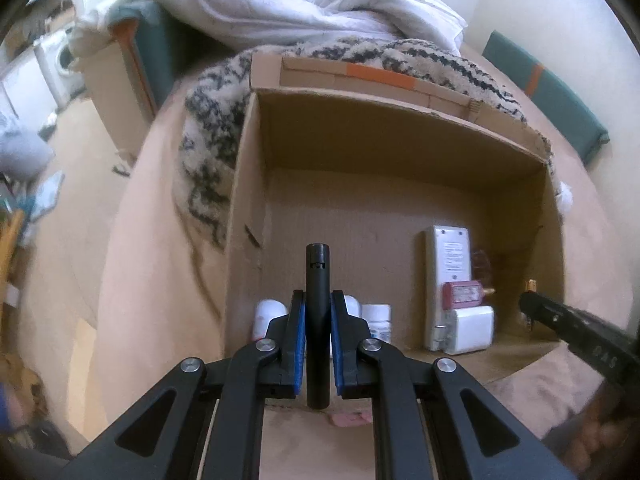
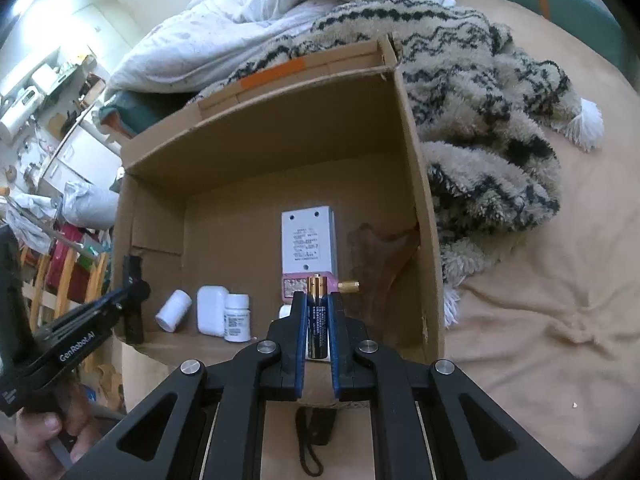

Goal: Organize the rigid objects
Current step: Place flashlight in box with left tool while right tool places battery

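An open cardboard box (image 1: pixel 400 148) (image 2: pixel 280 128) lies on a tan bedspread. My left gripper (image 1: pixel 318 300) is shut on a black cylinder (image 1: pixel 317 280), held upright over the box's near left part. My right gripper (image 2: pixel 318 300) is shut on a black-and-gold battery (image 2: pixel 317 312), held upright over the box's near right part. Inside the box lie a long white device (image 1: pixel 448 264) (image 2: pixel 308 240), a pink item with a brass tip (image 1: pixel 464 292) (image 2: pixel 288 284), a white adapter (image 1: pixel 472 328), and white bottles (image 2: pixel 236 316) (image 1: pixel 376 316). From the left wrist view the right gripper (image 1: pixel 532 300) shows at the right edge.
A shaggy patterned blanket (image 2: pixel 480 120) (image 1: pixel 212 148) wraps behind and beside the box. A white duvet (image 1: pixel 300 4) is piled farther back. A black strap (image 2: pixel 310 440) lies on the bedspread in front of the box. A hand (image 2: pixel 44 440) holds the left gripper; cluttered furniture stands at far left.
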Demonstrator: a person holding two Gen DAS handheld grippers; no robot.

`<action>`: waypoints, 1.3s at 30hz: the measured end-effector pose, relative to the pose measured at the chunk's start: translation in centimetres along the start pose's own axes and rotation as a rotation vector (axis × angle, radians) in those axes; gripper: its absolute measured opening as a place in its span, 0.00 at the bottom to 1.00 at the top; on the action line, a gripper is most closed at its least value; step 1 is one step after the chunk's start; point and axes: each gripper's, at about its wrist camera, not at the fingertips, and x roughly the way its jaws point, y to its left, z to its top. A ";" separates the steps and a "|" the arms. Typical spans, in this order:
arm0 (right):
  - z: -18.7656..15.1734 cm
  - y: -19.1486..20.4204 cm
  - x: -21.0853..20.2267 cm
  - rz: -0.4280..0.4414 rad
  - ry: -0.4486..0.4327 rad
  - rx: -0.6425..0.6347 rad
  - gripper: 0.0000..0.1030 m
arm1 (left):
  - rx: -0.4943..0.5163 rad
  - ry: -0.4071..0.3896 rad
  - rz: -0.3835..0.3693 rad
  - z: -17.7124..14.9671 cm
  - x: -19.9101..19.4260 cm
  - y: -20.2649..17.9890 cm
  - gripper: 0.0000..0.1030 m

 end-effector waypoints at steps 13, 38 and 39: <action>-0.2 -0.9 0.9 -0.049 0.039 0.028 0.10 | -0.001 -0.006 0.026 0.3 0.8 -0.2 0.10; -0.3 0.4 -3.3 0.011 -0.144 0.009 0.83 | -0.022 -0.088 0.056 -0.4 -2.7 0.0 0.64; -0.5 0.4 -3.5 0.008 -0.145 0.007 0.83 | -0.026 -0.086 0.055 -0.7 -2.9 0.1 0.64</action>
